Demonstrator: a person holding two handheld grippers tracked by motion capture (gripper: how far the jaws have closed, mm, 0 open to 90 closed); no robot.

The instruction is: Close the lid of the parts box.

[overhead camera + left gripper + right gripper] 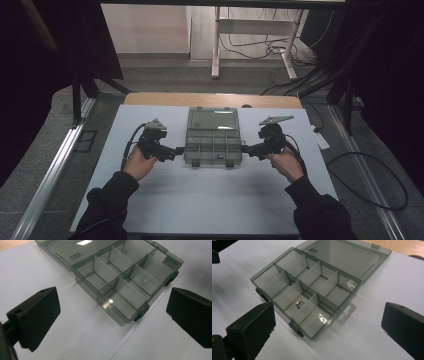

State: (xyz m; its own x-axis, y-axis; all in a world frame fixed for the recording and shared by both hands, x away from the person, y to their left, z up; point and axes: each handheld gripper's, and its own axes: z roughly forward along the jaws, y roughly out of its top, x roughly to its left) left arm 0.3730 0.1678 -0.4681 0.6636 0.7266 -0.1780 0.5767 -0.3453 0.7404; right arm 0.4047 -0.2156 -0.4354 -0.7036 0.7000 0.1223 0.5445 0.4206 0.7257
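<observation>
A smoky clear plastic organizer box [212,145] lies open mid-table, its lid [212,119] folded flat toward the far side. Dividers split it into several compartments. A small dark metal part [299,304] lies in one front compartment. My left gripper [179,150] is at the box's left side, open, holding nothing; in the left gripper view the box [125,282] lies ahead between the jaws. My right gripper [245,148] is at the box's right side, open and empty; its view has the box [307,292] ahead.
The box rests on a white sheet [210,195] over a wooden table [150,98]. Metal rails [50,170] run along both sides. Cables [370,180] lie on the floor at the right, and a white table frame [250,35] stands beyond.
</observation>
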